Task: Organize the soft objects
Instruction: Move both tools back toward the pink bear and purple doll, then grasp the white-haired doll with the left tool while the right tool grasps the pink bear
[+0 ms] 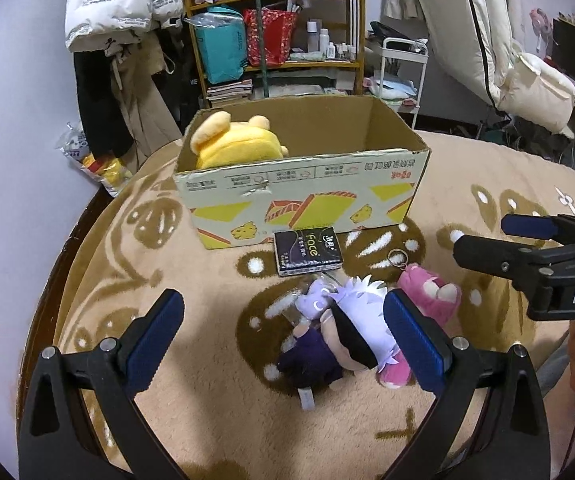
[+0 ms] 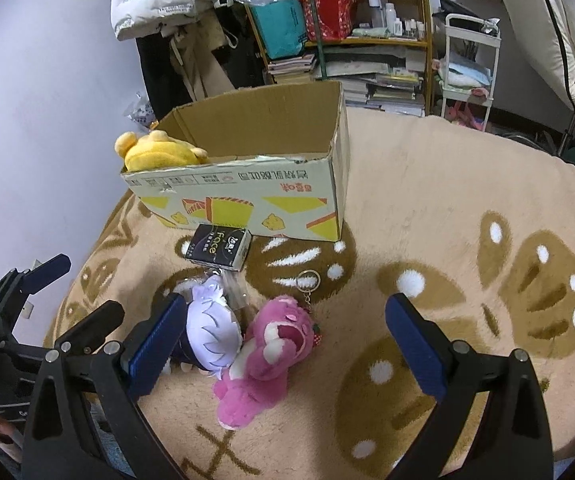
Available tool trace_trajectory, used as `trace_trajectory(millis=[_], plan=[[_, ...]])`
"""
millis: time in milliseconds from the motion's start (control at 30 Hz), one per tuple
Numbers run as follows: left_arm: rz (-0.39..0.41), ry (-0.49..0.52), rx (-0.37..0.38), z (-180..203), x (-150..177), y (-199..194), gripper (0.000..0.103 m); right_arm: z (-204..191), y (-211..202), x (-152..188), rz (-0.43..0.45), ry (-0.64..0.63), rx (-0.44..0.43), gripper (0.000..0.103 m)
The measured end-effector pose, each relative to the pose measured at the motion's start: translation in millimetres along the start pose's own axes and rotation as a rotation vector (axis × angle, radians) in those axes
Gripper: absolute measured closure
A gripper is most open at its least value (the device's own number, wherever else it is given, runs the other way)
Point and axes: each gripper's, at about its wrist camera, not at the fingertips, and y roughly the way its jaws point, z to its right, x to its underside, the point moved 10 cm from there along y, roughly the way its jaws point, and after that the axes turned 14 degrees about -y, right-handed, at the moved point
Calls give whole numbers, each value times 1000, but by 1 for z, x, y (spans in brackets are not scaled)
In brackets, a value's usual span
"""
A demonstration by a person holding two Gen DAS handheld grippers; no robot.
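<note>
Left gripper (image 1: 283, 330) and right gripper (image 2: 285, 330) both hold their jaws wide, gripping nothing, above a fuzzy tan blanket (image 2: 427, 184) on the bed. A white-haired doll (image 1: 357, 320) and a fleecy pink bear plush (image 2: 271, 344) lie touching near its front edge, a boxy tissue pack (image 1: 307, 251) just beyond. The corrugated cardboard box (image 1: 307, 196) holds a yellow plush (image 1: 231, 142); only the left view shows the doll's dark body.

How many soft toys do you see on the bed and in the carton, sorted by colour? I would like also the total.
Yellow: 1, the yellow plush inside the cardboard box.
Pink: 1, the pink bear lying on the blanket.
White-haired with dark clothes: 1, the doll beside the pink one.
Total: 3 soft toys. The tissue pack is not counted.
</note>
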Motion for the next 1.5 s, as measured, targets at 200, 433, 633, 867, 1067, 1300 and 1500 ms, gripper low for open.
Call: trace_trajectory(millis=[200,433,633,867,1067,1300,1500], plan=[[-21,27,16,11,5,13,4,-3,13,1,-42,-16,-6,0],[-61,87,33,26,16,26,4,7,37,15,-138,2,5,0],[-106,120,53,37,27,39,4,10,58,25,-217,-1,3,0],[-181,151,74,47,42,56,4,12,73,36,-281,2,0,0],[-229,149,75,48,54,69,4,11,79,41,-308,9,-26,0],[-265,110,89,44,61,79,4,7,88,48,-342,18,-37,1],[-293,49,108,41,63,87,4,1,90,47,-346,4,-42,17]])
